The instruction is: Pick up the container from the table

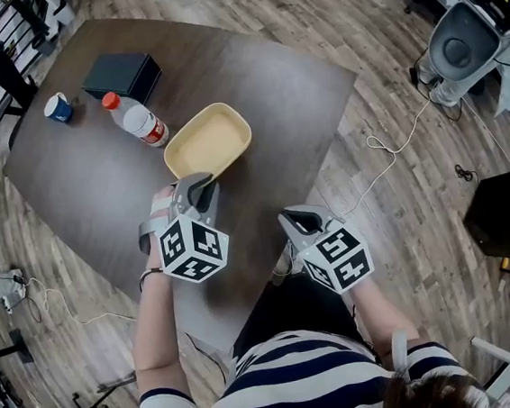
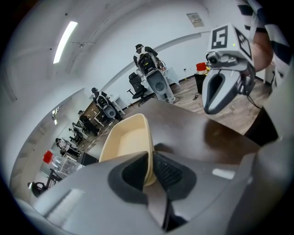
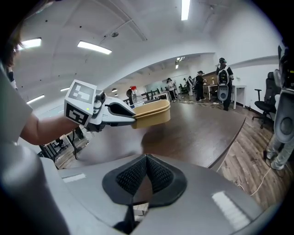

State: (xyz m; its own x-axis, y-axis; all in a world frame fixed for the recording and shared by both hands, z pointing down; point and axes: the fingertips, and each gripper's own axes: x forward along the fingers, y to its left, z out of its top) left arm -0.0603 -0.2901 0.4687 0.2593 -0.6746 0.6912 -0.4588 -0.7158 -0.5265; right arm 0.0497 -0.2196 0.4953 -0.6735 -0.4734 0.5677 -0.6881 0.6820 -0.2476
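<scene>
A cream rectangular container [image 1: 209, 140] hangs above the dark table [image 1: 89, 180], lifted clear of it in the right gripper view [image 3: 154, 113]. My left gripper [image 1: 201, 188] is shut on the container's near rim [image 2: 148, 160], one pad on each side of the wall. The container is empty inside [image 2: 126, 137]. My right gripper [image 1: 295, 219] stays off the table's near edge to the right, shut with nothing between its pads [image 3: 146, 176]. In the left gripper view the right gripper [image 2: 216, 94] shows at upper right.
On the table's far left stand a clear bottle with a red cap [image 1: 135, 119], a dark box [image 1: 121, 76] and a blue-and-white cup [image 1: 58, 108]. A white cable [image 1: 386, 153] lies on the wooden floor to the right. Office chairs and equipment [image 1: 464, 36] stand at upper right.
</scene>
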